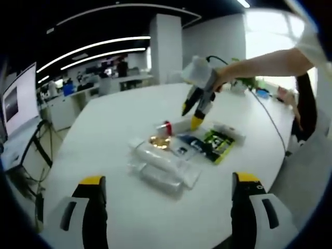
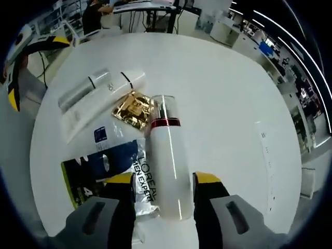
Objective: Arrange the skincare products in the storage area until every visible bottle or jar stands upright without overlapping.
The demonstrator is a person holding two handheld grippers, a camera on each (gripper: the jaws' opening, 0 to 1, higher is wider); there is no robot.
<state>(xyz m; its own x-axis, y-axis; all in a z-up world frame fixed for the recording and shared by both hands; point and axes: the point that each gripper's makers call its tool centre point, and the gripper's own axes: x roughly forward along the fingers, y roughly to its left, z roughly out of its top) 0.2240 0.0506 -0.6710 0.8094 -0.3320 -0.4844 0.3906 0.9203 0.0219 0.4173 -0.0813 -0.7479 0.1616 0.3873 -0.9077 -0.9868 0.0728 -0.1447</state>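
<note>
Right gripper [image 2: 162, 193] straddles a lying bottle [image 2: 167, 161], jaws not yet clenched; left gripper [image 1: 168, 194] waits open. Smooth plastic could slip and roll into the gold sachet [image 2: 133, 110].

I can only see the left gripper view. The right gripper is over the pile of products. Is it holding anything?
Observer: No. The right gripper is open, with one jaw on either side of a white bottle that lies flat on the table.
Operator: Which way does its cap point?
Observer: Away from the gripper. It's a clear cap past a red band.
Operator: What's next to it?
Observer: A gold sachet lies beside the cap, and a blue pack marked L'Oreal Men Expert lies along the bottle's side.
</note>
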